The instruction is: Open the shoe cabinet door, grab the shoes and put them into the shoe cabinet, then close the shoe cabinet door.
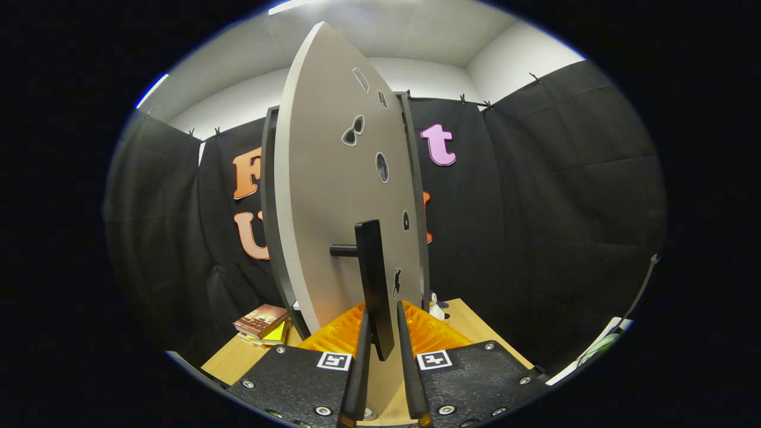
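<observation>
We see gripper [384, 333] fingers clenched on the door handle [374, 285] | handle's long axis vertical, standing proud of cabinet door [333, 196] | door swung edge-on.

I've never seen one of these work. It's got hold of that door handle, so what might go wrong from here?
1. The gripper holds only the lower end of the black handle; its fingers look close around it, though contact is hard to judge. A pull at an angle might let it slip out.
2. The cabinet door is swung out edge-on towards the gripper, so it may knock the stack of books on the wooden table.
</observation>
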